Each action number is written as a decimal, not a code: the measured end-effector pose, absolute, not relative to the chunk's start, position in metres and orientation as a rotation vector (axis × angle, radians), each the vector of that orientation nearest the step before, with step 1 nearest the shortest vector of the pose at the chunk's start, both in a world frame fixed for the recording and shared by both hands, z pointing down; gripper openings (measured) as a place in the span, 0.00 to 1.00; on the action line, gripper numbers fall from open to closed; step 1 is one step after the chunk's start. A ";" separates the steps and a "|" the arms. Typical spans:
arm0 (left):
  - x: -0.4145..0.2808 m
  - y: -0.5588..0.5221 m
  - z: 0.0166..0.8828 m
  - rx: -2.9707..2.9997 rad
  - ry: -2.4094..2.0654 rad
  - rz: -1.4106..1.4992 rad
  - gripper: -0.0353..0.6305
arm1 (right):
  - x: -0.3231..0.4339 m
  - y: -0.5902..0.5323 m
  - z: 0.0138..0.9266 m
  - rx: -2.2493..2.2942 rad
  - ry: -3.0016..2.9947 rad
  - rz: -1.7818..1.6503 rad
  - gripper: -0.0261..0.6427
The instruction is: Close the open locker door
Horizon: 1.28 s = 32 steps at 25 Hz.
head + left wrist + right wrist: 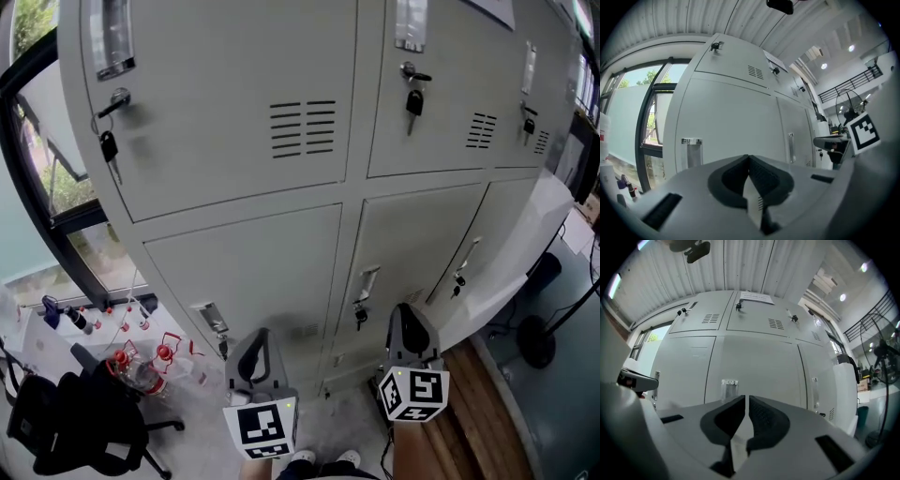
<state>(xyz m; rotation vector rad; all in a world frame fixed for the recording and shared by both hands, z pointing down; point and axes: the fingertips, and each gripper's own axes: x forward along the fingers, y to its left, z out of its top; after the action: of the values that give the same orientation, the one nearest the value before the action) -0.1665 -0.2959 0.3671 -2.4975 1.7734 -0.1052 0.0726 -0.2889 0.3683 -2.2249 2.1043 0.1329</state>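
At lower left I see a black office chair [66, 424], with clear red-capped bottles [141, 367] just beside it. Behind them is a window [67, 187], and at right a wooden floor [472, 414].

The lockers [244, 112] are pale grey-white, and the upper doors carry rows of dark louvre slits. Black-headed keys [413, 101] hang from silver locks. The left tool [261, 336] and right tool [405, 317] are light grey with black ribbed pads [764, 176], each bearing a white cube [262, 427] printed with black square markers. The floor strip [469, 412] is reddish-brown wood grain. The chair [66, 422] is black. What seem to be clear bottles [141, 370] have red caps.
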 end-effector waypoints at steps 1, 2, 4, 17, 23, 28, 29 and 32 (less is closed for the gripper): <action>-0.162 -0.296 0.367 -2.505 1.754 -0.106 0.06 | 0.078 -0.284 0.368 -2.241 2.088 0.133 0.10; -0.158 -0.297 0.367 -2.512 1.733 -0.107 0.06 | 0.082 -0.279 0.368 -2.256 2.072 0.132 0.10; -0.150 -0.297 0.368 -2.520 1.686 -0.113 0.06 | 0.090 -0.270 0.368 -2.287 2.044 0.134 0.09; -0.125 -0.292 0.360 -2.585 1.602 -0.087 0.06 | 0.112 -0.231 0.373 -2.383 1.952 0.100 0.07; -0.121 -0.293 0.362 -2.579 1.570 -0.094 0.06 | 0.111 -0.226 0.374 -2.395 1.956 0.101 0.07; -0.120 -0.293 0.362 -2.586 1.574 -0.084 0.06 | 0.110 -0.225 0.372 -2.396 1.961 0.112 0.07; -0.120 -0.293 0.361 -2.591 1.579 -0.078 0.06 | 0.110 -0.225 0.372 -2.395 1.961 0.112 0.07; -0.120 -0.293 0.361 -2.589 1.579 -0.078 0.06 | 0.110 -0.224 0.372 -2.391 1.961 0.112 0.07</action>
<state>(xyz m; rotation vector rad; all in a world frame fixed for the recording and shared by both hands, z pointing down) -0.1197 -0.2930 0.3607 -2.5888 1.5786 -0.0775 0.1101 -0.2239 0.3720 -2.3911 1.9613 0.1118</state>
